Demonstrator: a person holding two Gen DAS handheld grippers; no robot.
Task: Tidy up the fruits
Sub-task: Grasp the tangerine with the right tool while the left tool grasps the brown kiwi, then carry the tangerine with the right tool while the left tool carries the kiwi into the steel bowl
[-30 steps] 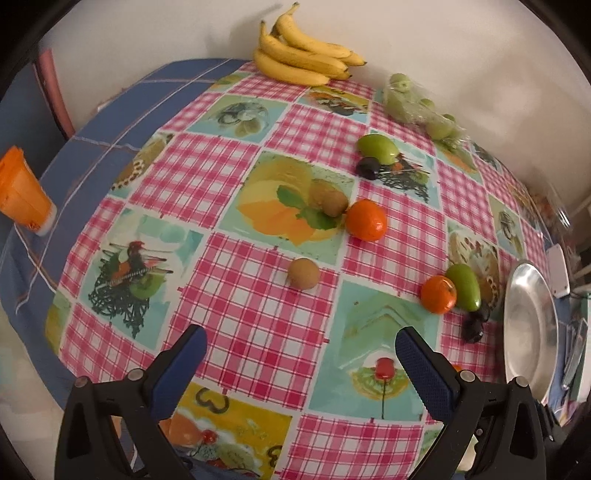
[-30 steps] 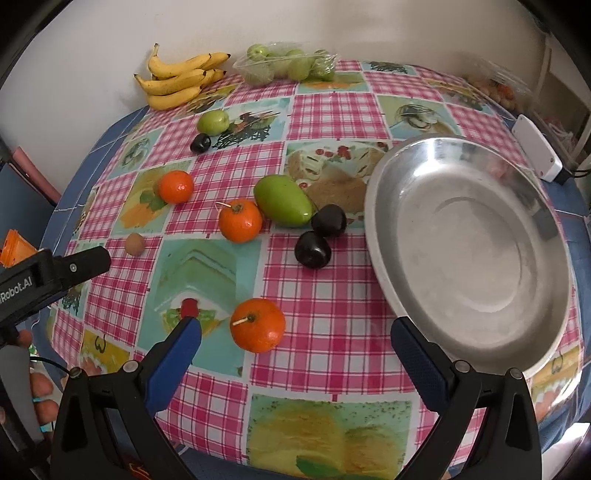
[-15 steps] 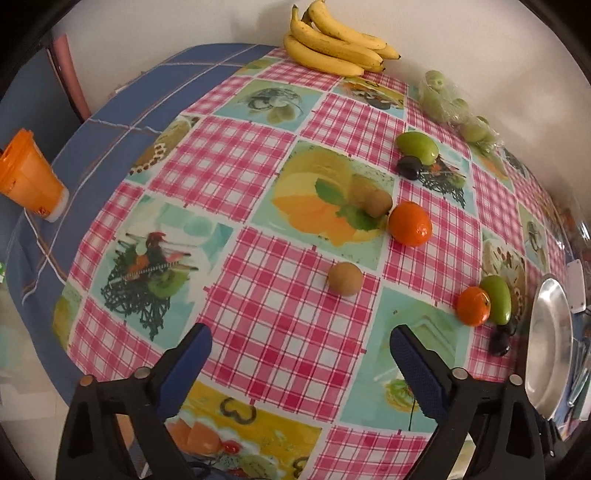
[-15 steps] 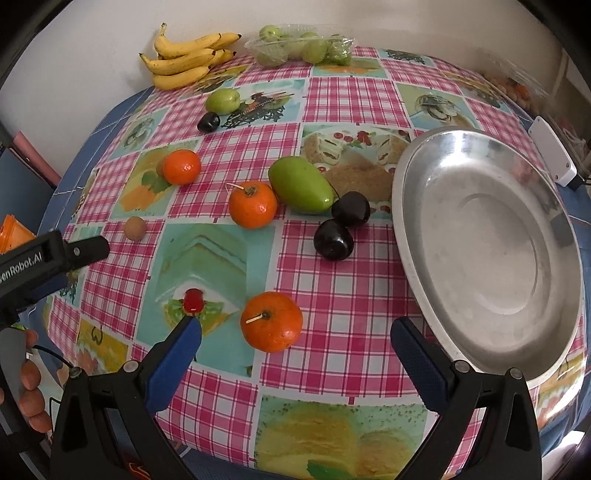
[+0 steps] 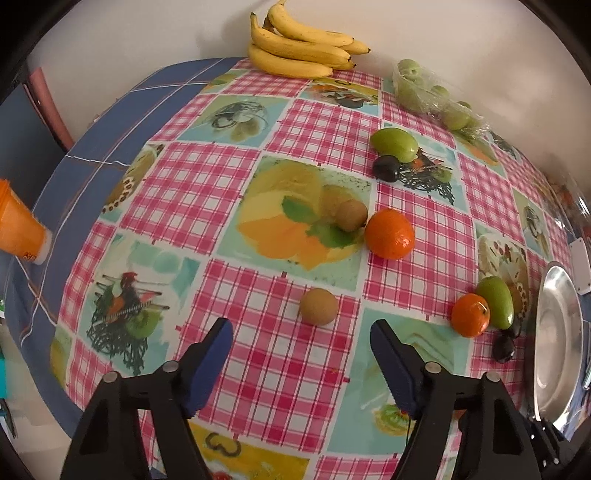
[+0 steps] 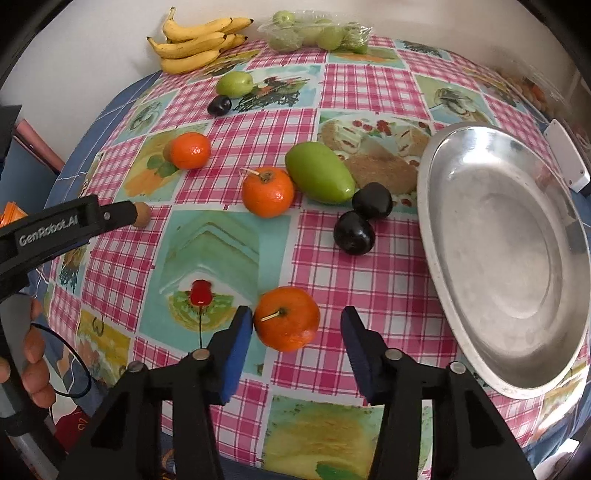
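My left gripper [image 5: 301, 332] is open, just short of a small brown fruit [image 5: 318, 306] on the checked tablecloth. A second brown fruit [image 5: 351, 215] touches an orange [image 5: 389, 233] farther back. My right gripper [image 6: 297, 325] is open, its fingers on either side of the nearest orange [image 6: 287, 318], the left pad almost touching it. Beyond lie another orange [image 6: 267, 192], a green mango [image 6: 318, 172], two dark plums [image 6: 354, 232] and a third orange [image 6: 190, 150]. An empty steel plate [image 6: 506, 251] lies at the right.
Bananas [image 6: 195, 40] and a bag of green fruits [image 6: 317, 35] sit by the wall. A green fruit [image 6: 234, 84] and a dark plum [image 6: 219, 105] lie at the back left. An orange cup [image 5: 18, 225] stands at the left table edge. A white device [image 6: 567, 158] lies beyond the plate.
Both grippers have moved forward and narrowed. The left has closed in on the small brown fruit; the right has come around the nearest orange.
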